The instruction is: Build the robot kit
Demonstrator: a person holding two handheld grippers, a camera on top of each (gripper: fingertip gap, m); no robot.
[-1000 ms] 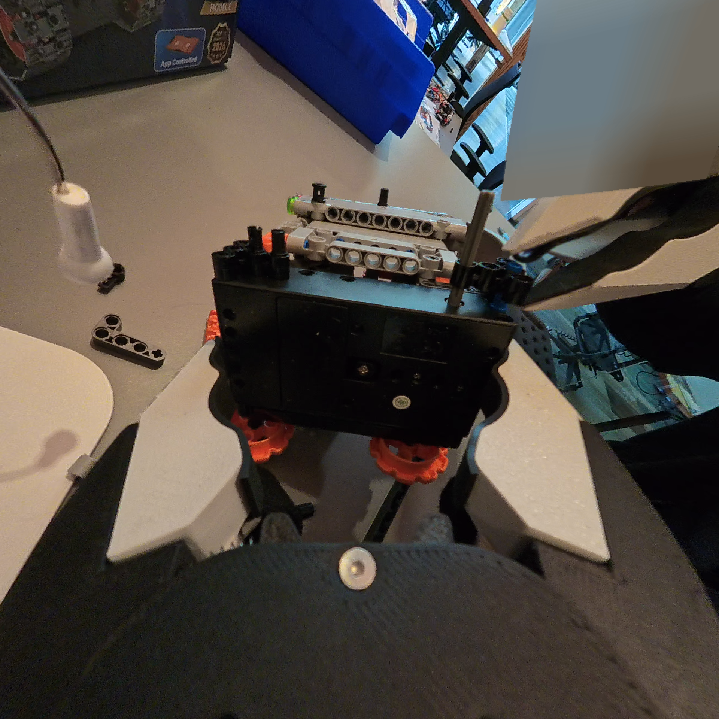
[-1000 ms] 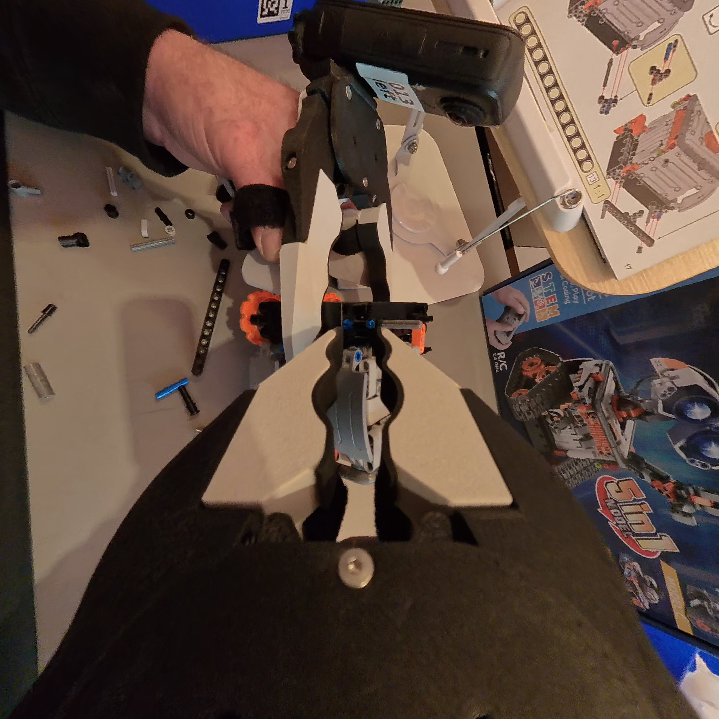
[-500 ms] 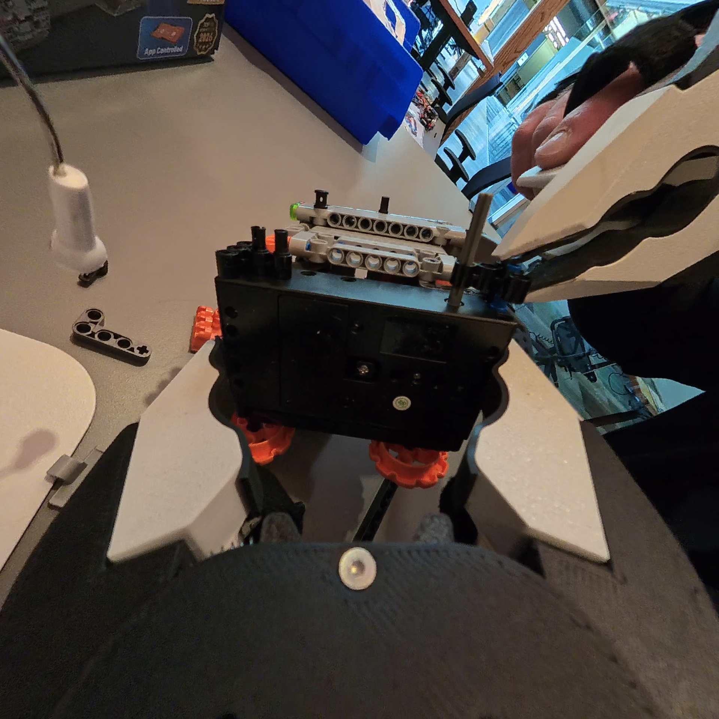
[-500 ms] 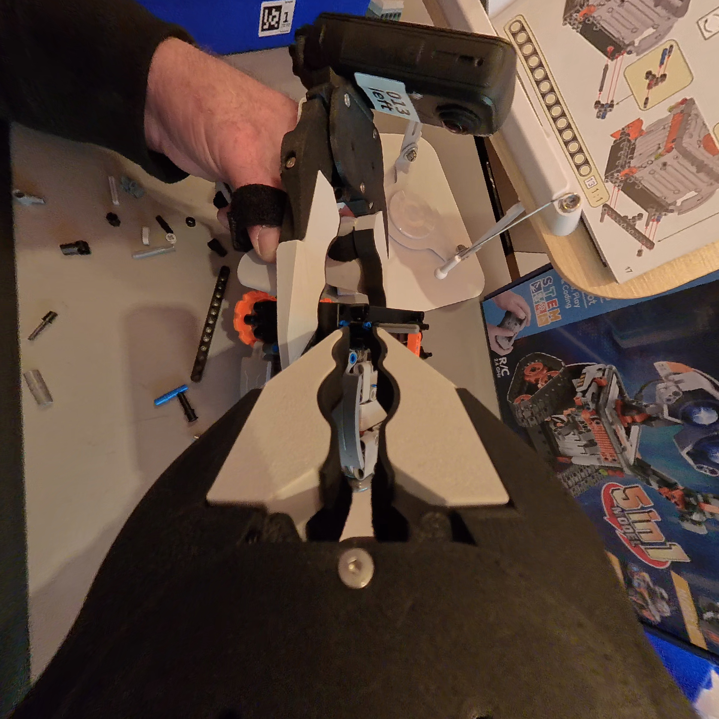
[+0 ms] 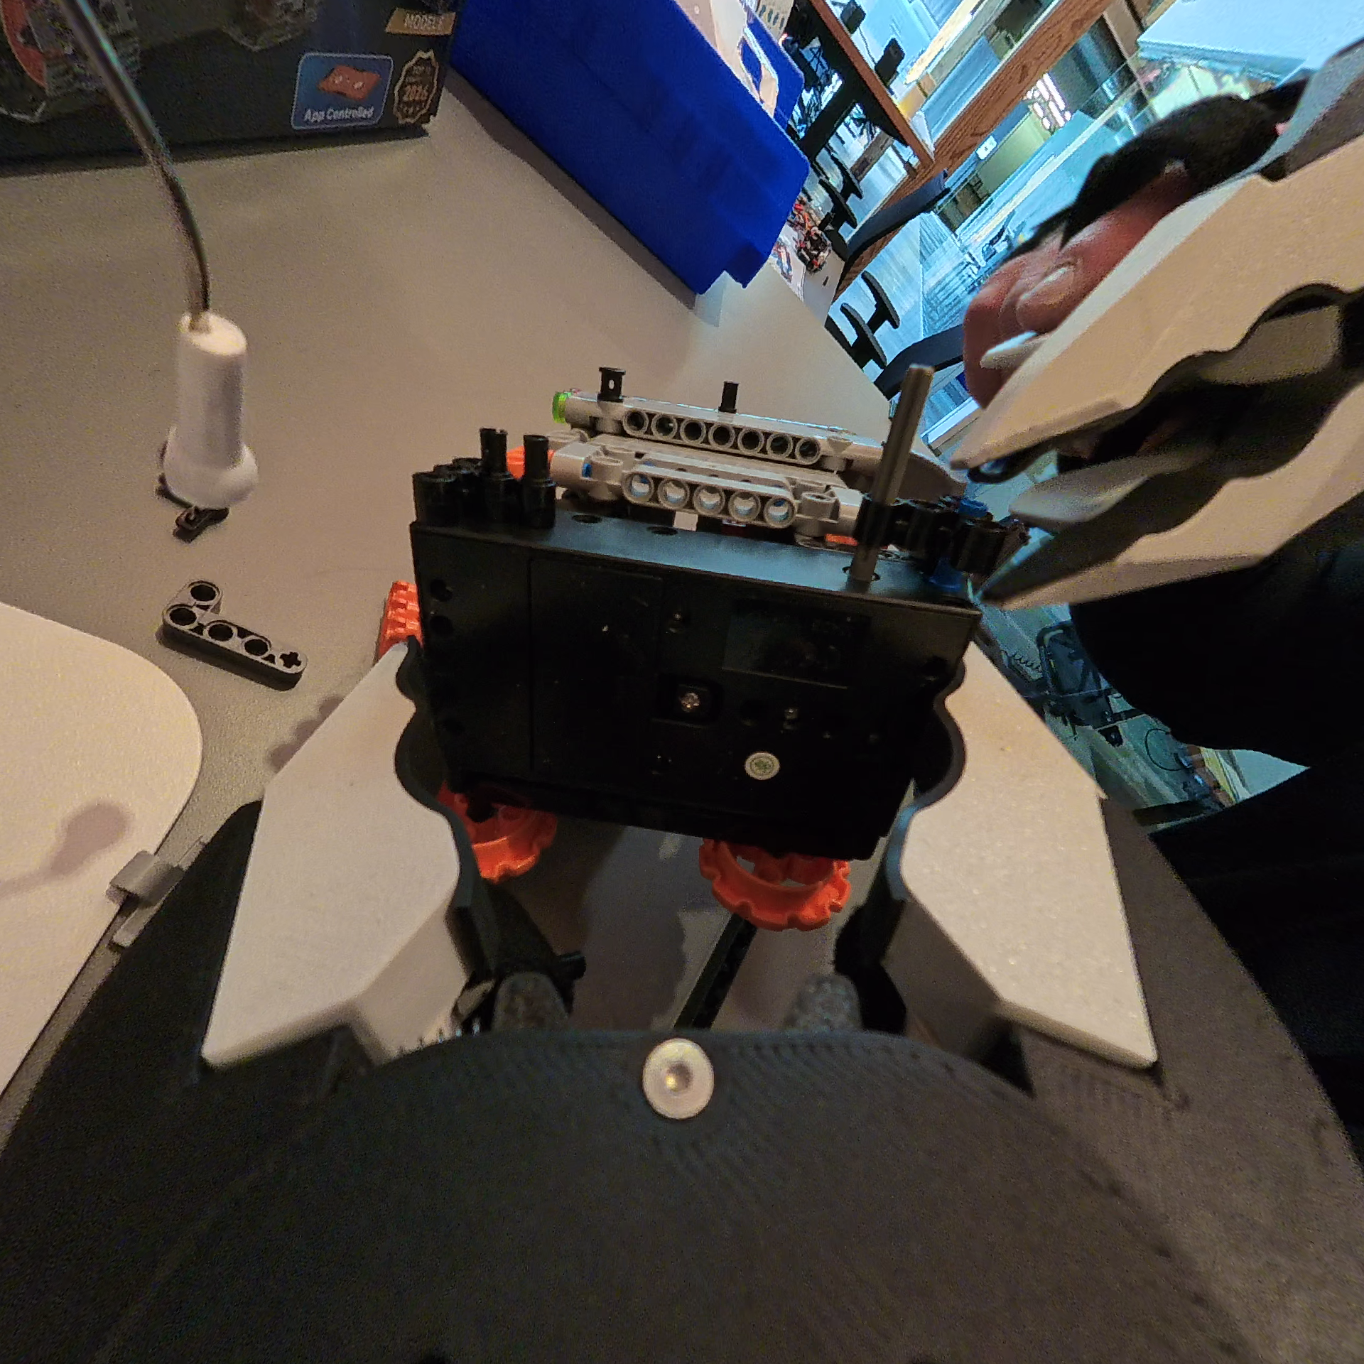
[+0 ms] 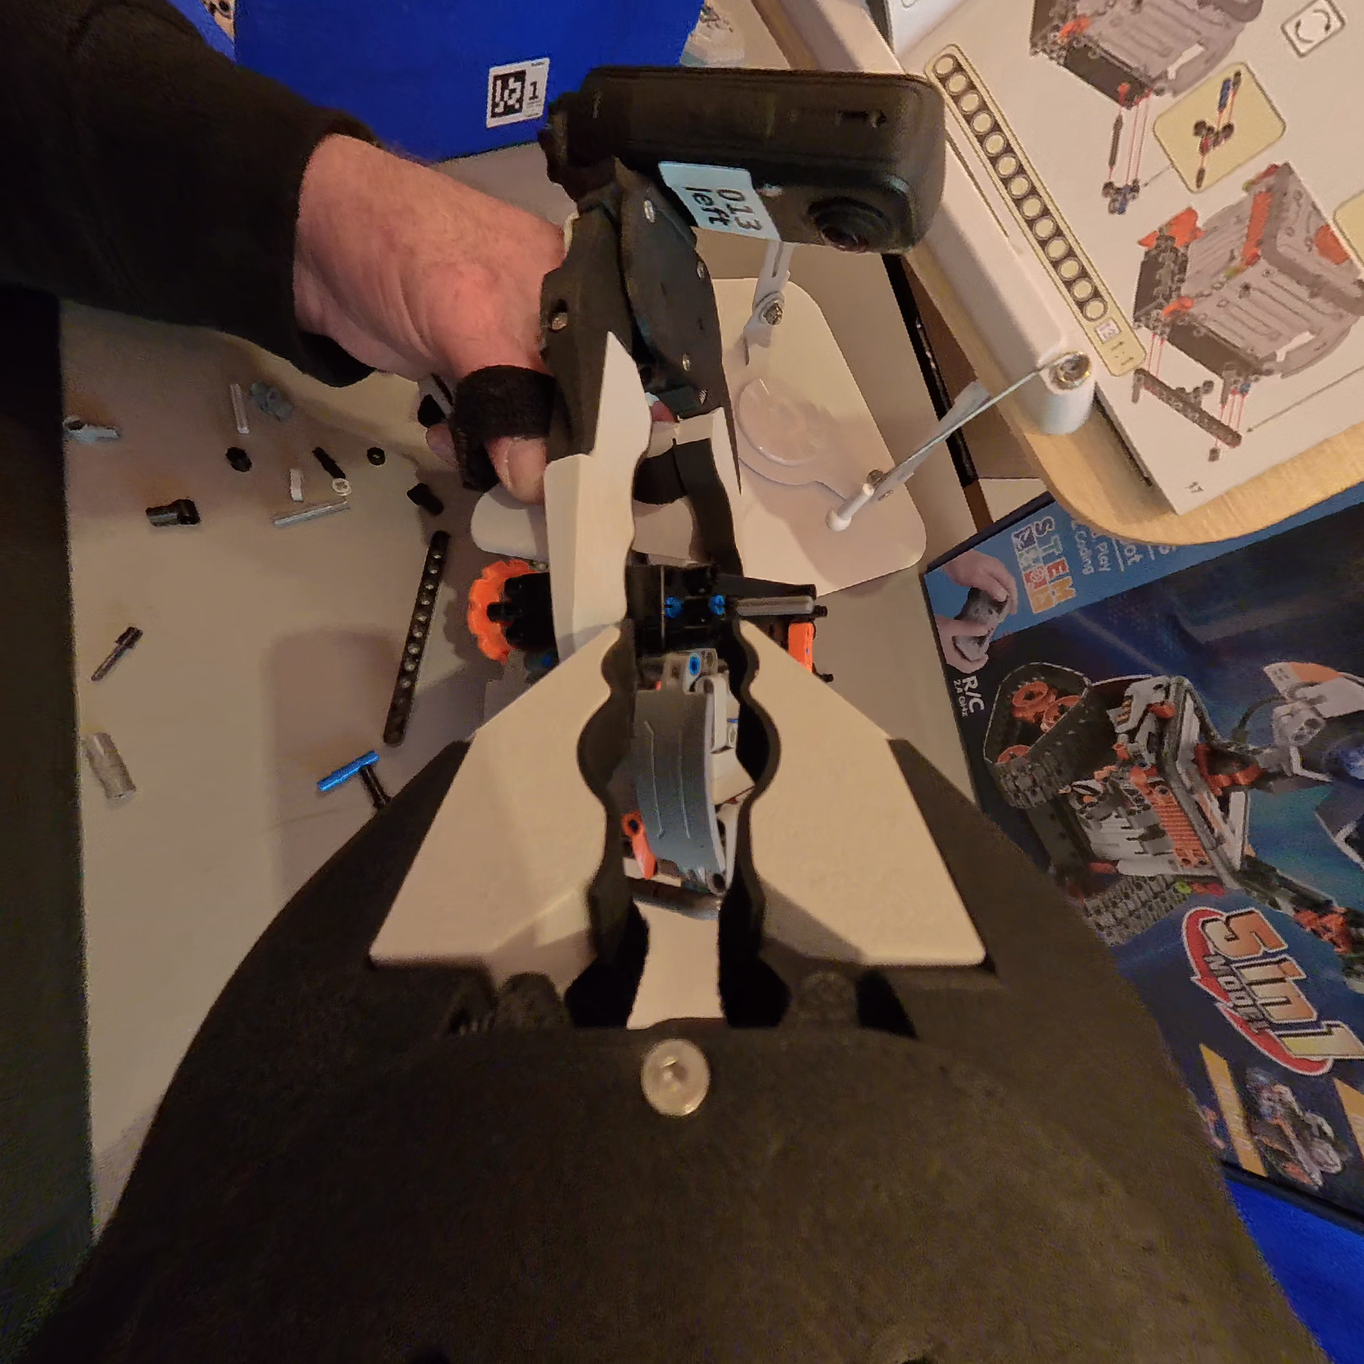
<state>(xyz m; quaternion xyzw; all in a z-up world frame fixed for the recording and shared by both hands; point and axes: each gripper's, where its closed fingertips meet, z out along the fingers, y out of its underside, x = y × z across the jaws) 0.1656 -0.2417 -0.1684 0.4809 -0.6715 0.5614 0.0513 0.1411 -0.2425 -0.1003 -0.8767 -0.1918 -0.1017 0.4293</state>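
L gripper (image 5: 683,708): jaws set wide, clamped on both sides of black block model (image 5: 686,664), centre of left wrist view.
R gripper (image 6: 675,642): jaws narrow, closed on grey curved panel (image 6: 679,782), centre of right wrist view; tips at model's black/blue end.
Model: boxy black plastic; grey holed beams (image 5: 708,502) and upright metal rod (image 5: 889,472) on top; orange toothed wheels (image 5: 775,882) beneath.
Hidden: model underside, panel's lower end behind fingers.
Table (image 5: 369,295): smooth grey; L-shaped holed piece (image 5: 229,643) at left; loose pins (image 6: 243,472) upper left of right wrist view.
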